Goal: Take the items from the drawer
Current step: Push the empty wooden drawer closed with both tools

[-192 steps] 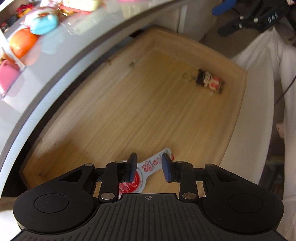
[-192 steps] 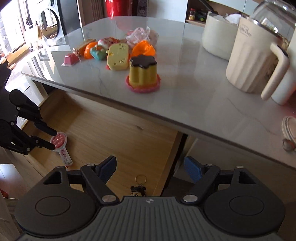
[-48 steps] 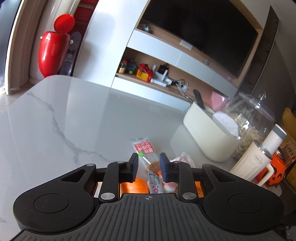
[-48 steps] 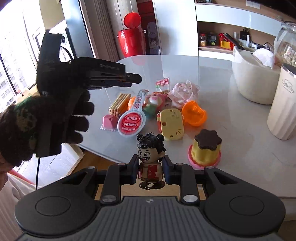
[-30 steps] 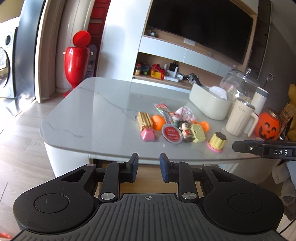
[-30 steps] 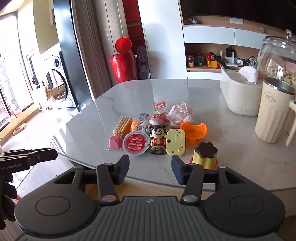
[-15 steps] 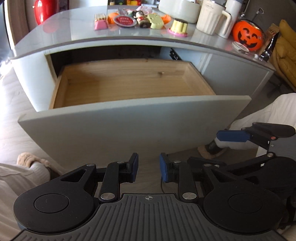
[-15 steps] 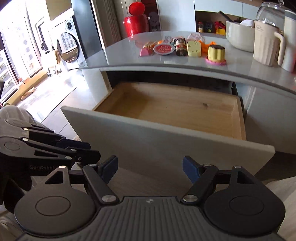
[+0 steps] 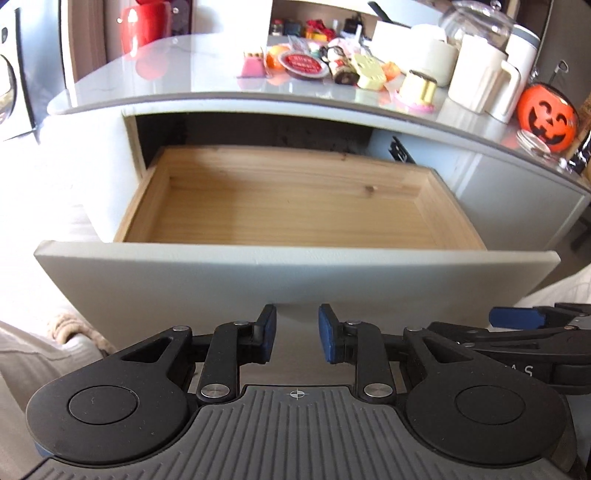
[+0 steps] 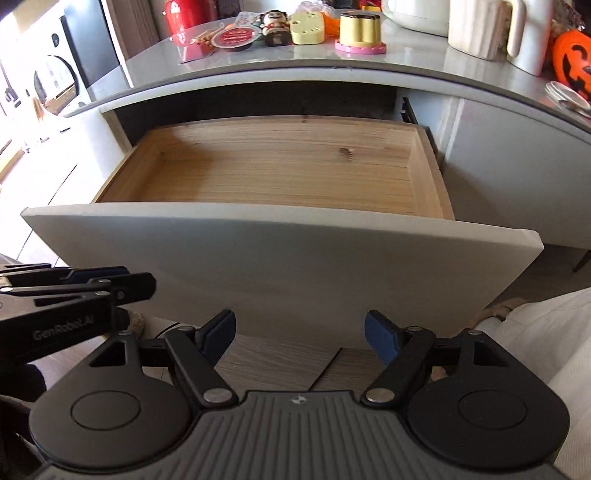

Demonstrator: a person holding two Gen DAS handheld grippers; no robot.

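Observation:
The wooden drawer stands pulled out under the grey countertop, and nothing shows on its bottom. On the counter lie the doll figurine, the round red snack pack, a yellow cheese toy and a pudding toy. My left gripper hovers low before the drawer's grey front panel, its fingers a narrow gap apart and holding nothing. My right gripper sits beside it, wide open and holding nothing. Each gripper shows at the edge of the other's view.
A cream jug, a glass jar and an orange pumpkin bucket stand on the counter's right side. A red bin is behind the counter. A person's white-clad leg and a slippered foot flank the grippers.
Over the last second both grippers dropped from counter height to in front of the drawer panel. In the last half second they edged a little nearer the drawer. Nothing was taken hold of.

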